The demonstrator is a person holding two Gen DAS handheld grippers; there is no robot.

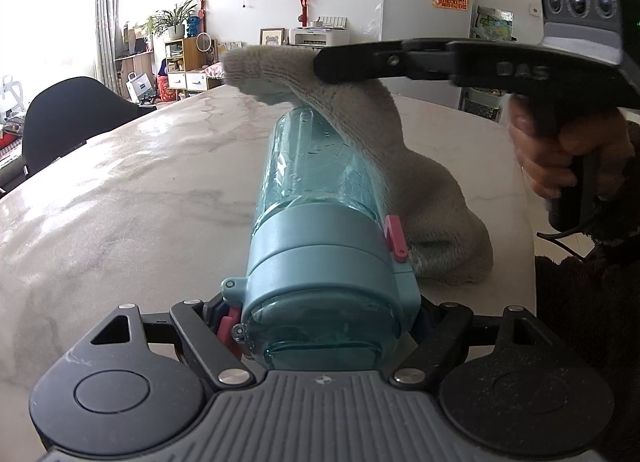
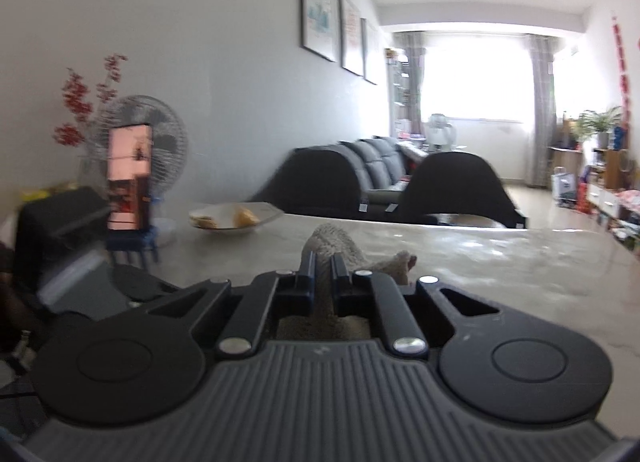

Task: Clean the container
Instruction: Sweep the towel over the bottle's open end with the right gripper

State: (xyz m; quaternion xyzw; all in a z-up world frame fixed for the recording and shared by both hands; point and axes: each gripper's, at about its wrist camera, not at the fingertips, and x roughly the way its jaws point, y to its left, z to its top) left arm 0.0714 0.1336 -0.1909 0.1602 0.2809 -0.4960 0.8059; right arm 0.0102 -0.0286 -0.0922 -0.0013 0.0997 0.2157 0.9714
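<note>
A pale marble table [image 1: 120,190] fills the frame's middle in a living room. Your left gripper [image 1: 324,326] clamps the one teal bottle [image 1: 316,182] by its lid at bottom centre, laying it flat so its side is exposed. Your right gripper [image 2: 325,268], entering from upper right, pinches the one grey cloth [image 1: 360,118], draped over the bottle, probably to wipe it.
</note>
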